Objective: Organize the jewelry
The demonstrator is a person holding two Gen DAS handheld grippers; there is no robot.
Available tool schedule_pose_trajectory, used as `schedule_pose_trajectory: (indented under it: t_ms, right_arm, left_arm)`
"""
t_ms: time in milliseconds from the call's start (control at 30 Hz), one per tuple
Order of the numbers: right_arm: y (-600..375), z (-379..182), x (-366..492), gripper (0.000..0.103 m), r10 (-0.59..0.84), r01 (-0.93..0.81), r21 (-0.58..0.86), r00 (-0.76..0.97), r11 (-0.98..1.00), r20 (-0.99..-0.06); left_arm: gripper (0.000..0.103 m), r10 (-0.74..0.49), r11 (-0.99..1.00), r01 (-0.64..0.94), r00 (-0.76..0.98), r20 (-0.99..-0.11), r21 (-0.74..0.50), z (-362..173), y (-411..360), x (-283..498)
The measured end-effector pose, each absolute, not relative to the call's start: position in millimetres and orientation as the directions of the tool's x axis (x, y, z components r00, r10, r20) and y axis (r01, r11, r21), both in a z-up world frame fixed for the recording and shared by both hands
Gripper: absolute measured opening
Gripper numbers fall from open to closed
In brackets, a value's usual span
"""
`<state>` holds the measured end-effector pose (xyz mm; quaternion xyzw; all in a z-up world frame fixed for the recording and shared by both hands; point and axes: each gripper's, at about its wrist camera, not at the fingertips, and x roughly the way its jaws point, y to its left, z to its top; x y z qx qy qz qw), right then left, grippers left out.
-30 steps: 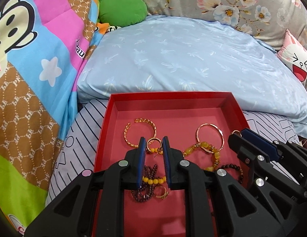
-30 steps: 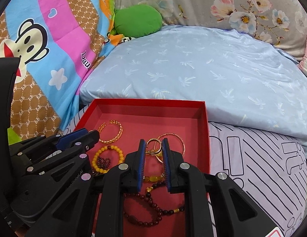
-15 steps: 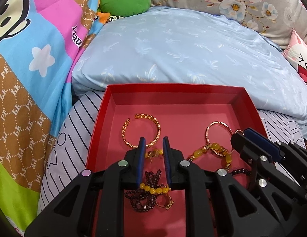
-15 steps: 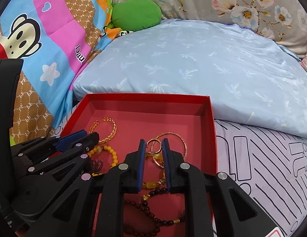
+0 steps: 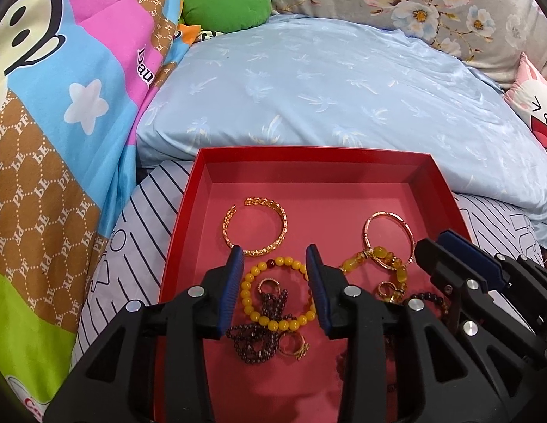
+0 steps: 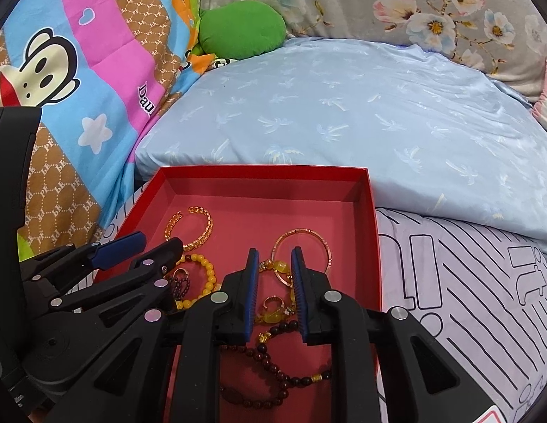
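Jewelry lies clustered in the near half of the red tray (image 5: 310,153), far half bare; left gripper (image 5: 275,275) released around the yellow bead bracelet (image 5: 273,322); right gripper (image 6: 273,275) parted, empty; dark beads (image 6: 273,359) partly hidden.

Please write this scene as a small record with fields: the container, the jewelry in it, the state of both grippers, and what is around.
container: red box, open, no lid seen
jewelry: gold chain bangle; yellow bead bracelet; thin gold bangle; dark bead bracelet; small rings
left gripper: open, over yellow bead bracelet, holding nothing
right gripper: open, holding nothing
surroundings: light blue pillow; cartoon blanket
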<state>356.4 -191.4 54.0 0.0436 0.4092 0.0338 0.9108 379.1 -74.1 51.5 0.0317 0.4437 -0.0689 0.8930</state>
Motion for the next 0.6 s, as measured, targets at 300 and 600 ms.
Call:
schedule_pose_trajectory:
  t_ms: [300, 600]
  right_arm:
    - [-189.9, 73.5, 325.8, 0.019, 0.098, -0.022, 0.114, 0.682, 0.993, -0.724]
    - [-185.0, 84.6, 278.0, 0.020, 0.076, -0.014, 0.093, 0.696, 0.996, -0.714]
  left_arm:
    - [0.035, -0.102, 0.988, 0.154, 0.614, -0.783, -0.008, 69.4, -71.9, 352.3]
    - [0.035, -0.110, 0.988, 0.156, 0.619, -0.777, -0.015, 77.6, -64.5, 308.6]
